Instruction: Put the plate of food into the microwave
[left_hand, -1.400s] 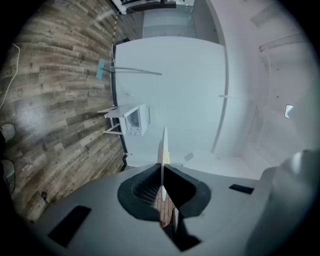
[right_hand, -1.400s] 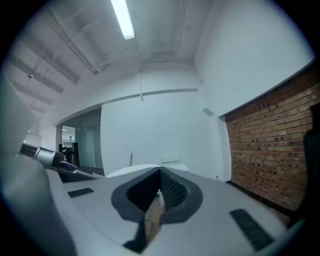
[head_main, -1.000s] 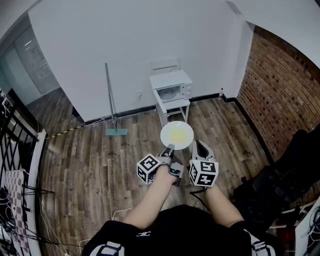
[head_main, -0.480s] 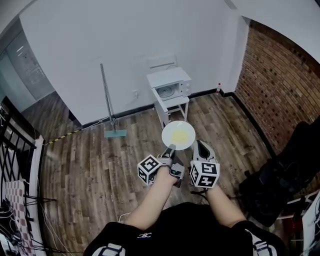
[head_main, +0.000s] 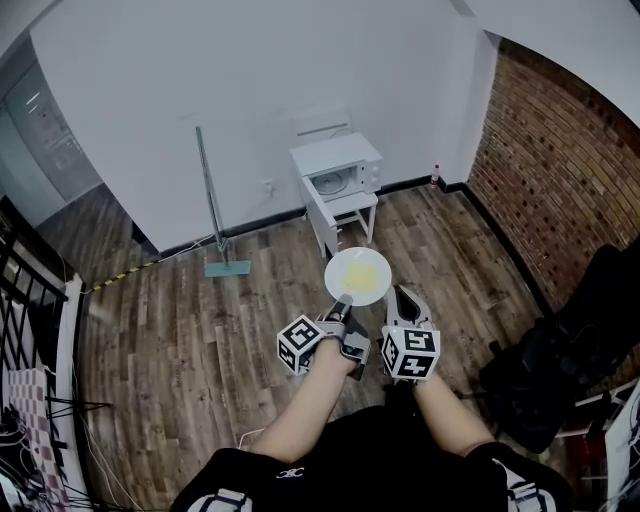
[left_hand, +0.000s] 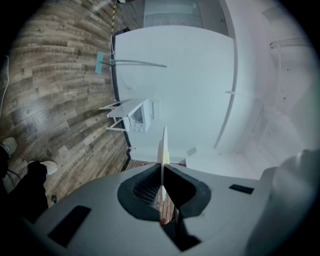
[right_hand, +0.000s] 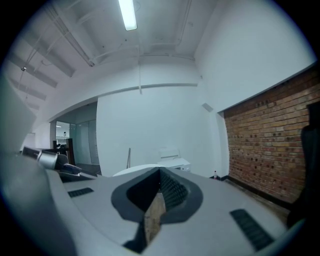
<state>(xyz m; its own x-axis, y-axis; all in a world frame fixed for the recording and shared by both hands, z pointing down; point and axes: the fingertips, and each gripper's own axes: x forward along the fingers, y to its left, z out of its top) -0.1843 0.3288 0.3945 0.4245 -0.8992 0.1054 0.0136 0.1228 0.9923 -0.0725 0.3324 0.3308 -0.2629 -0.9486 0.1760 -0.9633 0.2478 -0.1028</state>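
White rim is what our left gripper (left_hand: 161, 169) bites: its jaws are clamped on the near edge of the plate (head_main: 357, 276), which shows edge-on in that gripper's view as a thin line running away from us. We judge the near-edge hold lets the far edge lead toward the microwave (head_main: 340, 172). Being round, the plate has no long axis. It sits roughly level, face up, so the yellow food (head_main: 360, 273) stays in the middle. It hangs in the air over the wooden floor (head_main: 180, 320), well short of the microwave, which stands far ahead on a small white table (head_main: 345, 212) against the wall. Our right gripper (head_main: 402, 293), just right of the plate, has its jaws together on nothing, free, we think, for the door. That door looks shut, though it is too small to be sure.
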